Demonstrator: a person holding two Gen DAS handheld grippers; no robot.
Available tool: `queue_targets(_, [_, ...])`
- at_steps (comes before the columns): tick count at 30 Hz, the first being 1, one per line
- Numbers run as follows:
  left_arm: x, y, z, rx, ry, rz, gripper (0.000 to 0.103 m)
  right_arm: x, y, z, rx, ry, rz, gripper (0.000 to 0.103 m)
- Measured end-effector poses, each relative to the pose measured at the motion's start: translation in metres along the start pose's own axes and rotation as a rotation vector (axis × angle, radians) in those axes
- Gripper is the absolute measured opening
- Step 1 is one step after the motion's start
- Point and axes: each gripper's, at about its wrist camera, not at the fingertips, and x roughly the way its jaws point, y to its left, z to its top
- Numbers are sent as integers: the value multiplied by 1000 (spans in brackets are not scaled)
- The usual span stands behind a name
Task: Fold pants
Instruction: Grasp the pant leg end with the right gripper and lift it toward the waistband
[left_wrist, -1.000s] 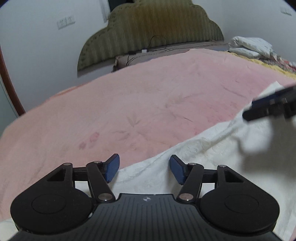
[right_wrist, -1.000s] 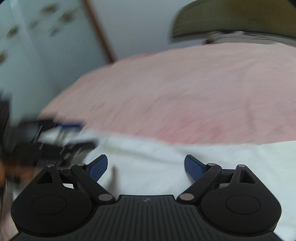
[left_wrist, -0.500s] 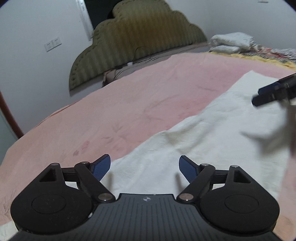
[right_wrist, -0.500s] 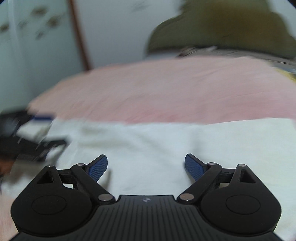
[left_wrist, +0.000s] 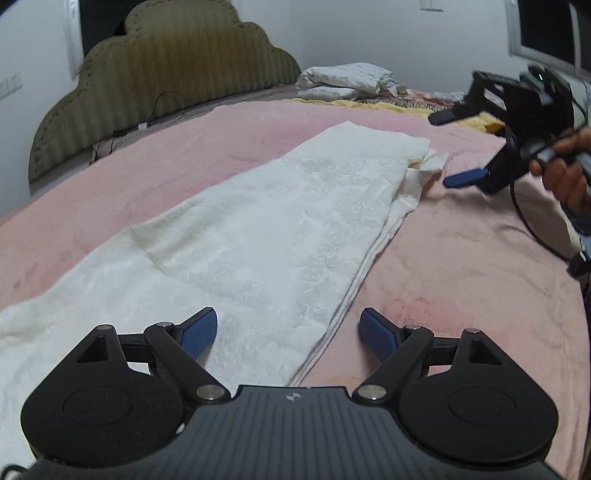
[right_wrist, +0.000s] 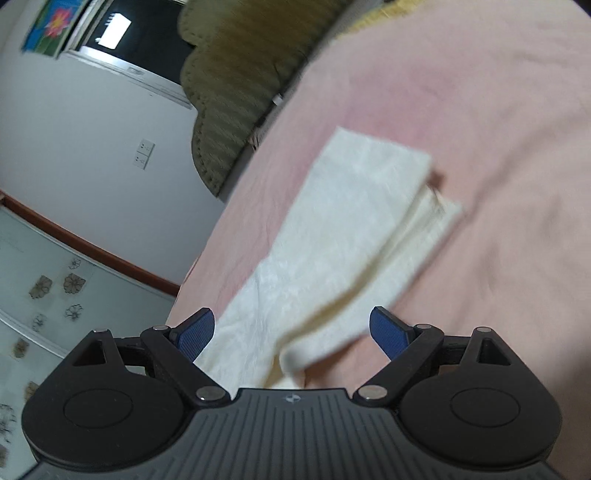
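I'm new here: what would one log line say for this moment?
pants: flat on bed | left gripper: open, empty | right gripper: open, empty

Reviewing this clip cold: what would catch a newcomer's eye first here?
The long cream-white pants stand out first, laid flat and lengthwise across the pink bed cover. Next comes the left gripper low in the foreground, its jaws wide open over the garment's near edge and holding nothing. At the far end, the right gripper, held in a person's hand, is also open, beside the pants' rumpled end.
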Motion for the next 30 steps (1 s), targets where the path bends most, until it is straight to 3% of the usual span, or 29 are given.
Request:
queue_targets(4, [0,2,-4,-39,-4,23,95,16,4,4,-11,-51,54,93])
queue_targets(9, [-8,-4,-5,-28,-25,88,98,34,2,27,-22,-293,9,92])
queue_targets(11, [-16,-4,-6,-29,-52,136,97,43,-2,35,-41,-347,-15,91])
queue_targets(13, [-22,-1,-7,-41,-78,182,97,48,-1,40,-72,-361,-43,79])
queue_targets(15, [-30,6,-7,-78,-107,200,97,54,-5,44,-67,-353,-99,20])
queue_targets(16, [-33,11,-7,-100,-116,204,97,57,-11,46,-41,-347,-102,12])
queue_targets(19, [-43,25,-7,-166,-137,236,97,58,-10,50,-33,-343,-81,12])
queue_targets(23, [-61,48,-10,-270,-162,347,97,51,44,46,-244,-389,-103,12])
queue_targets(26, [-81,73,-18,-413,-190,406,97,53,103,37,-444,-431,-95,12])
queue_targets(30, [-115,103,-34,-615,-247,491,97,80,192,-13,-813,-433,-71,12])
